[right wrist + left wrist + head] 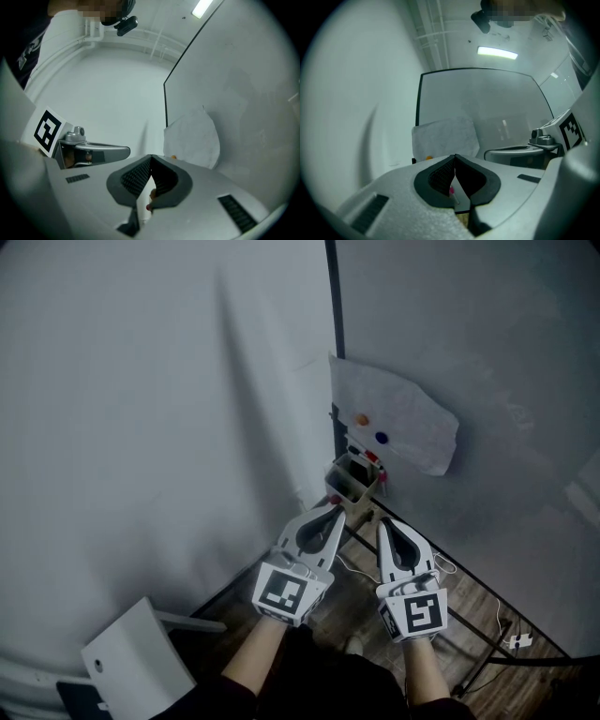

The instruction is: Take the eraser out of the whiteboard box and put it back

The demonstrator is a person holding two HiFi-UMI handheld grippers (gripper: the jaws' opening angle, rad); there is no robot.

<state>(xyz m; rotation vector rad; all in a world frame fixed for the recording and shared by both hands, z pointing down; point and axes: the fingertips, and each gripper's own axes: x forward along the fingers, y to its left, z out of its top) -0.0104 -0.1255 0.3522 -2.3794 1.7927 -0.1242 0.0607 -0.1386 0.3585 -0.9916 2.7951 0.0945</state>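
Observation:
A small open-topped box [353, 483] hangs at the lower corner of the whiteboard [487, 352], just under a sheet of paper [398, 418] pinned by an orange and a blue magnet. Dark items and a red-capped marker [372, 457] stick out of it; I cannot pick out the eraser. My left gripper [336, 511] [454, 158] is shut and empty, its tip just below the box. My right gripper [383, 523] [151, 158] is beside it, also shut and empty, a little lower and to the right of the box.
A plain white wall [141, 409] fills the left. A white chair or stool [131, 657] stands at the lower left. The board's black stand legs [487, 652] and a white cable with a plug [516, 640] lie on the wooden floor.

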